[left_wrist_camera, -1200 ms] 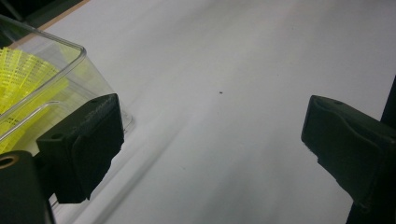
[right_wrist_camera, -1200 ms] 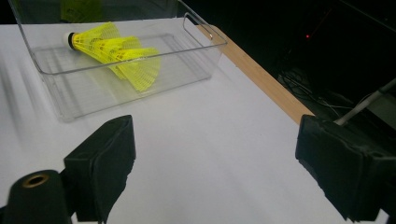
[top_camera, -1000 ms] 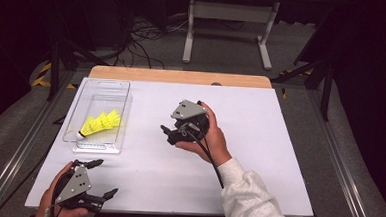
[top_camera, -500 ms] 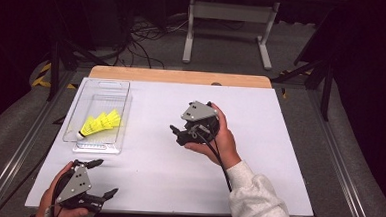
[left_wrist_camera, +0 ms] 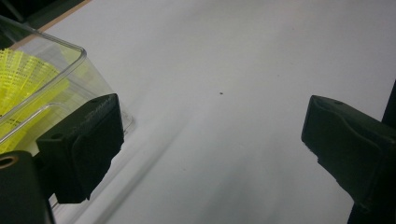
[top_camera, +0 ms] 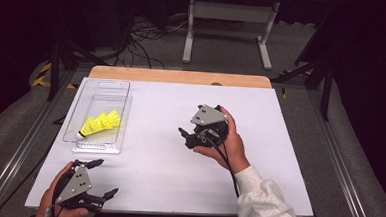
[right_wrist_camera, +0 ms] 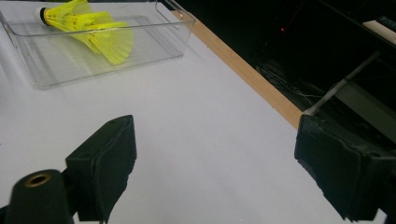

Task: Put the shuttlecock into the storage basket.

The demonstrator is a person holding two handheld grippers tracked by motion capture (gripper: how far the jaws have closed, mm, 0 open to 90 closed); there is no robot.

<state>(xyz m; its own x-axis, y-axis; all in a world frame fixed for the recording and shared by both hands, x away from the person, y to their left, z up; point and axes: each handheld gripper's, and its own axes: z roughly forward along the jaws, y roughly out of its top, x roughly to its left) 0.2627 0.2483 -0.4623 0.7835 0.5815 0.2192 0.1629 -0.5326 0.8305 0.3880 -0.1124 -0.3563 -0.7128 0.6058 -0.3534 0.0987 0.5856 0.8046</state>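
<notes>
1. Two hand-held grippers are in play, both empty. The left hand-held gripper point(top_camera: 102, 177) sits low at the near left corner of the white worktop point(top_camera: 299, 144), and its jaws stand wide apart with only bare surface between them.
2. The right hand-held gripper point(top_camera: 185, 136) is held near the middle of the worktop, pointing left toward the tray. In its own view its jaws are also spread wide, with nothing between them.
3. A clear plastic tray point(top_camera: 121, 130) lies along the left side of the worktop, its long side running away from the person.
4. Yellow shuttlecocks point(top_camera: 100, 123) lie inside the tray toward its near end, nested together with a white cork tip point(top_camera: 79, 136) at the near left; there look to be two or three, but the overlap makes the count unsure.
5. In the right gripper view the shuttlecocks point(right_wrist_camera: 88, 25) lie on their sides in the tray point(right_wrist_camera: 184, 32), well ahead of the jaws, skirts fanned out.
6. In the left gripper view the tray point(left_wrist_camera: 70, 60) stands just beside the left jaw, and yellow skirt mesh point(left_wrist_camera: 18, 74) shows through its wall.
7. The two grippers are well apart, and neither touches the tray.
</notes>
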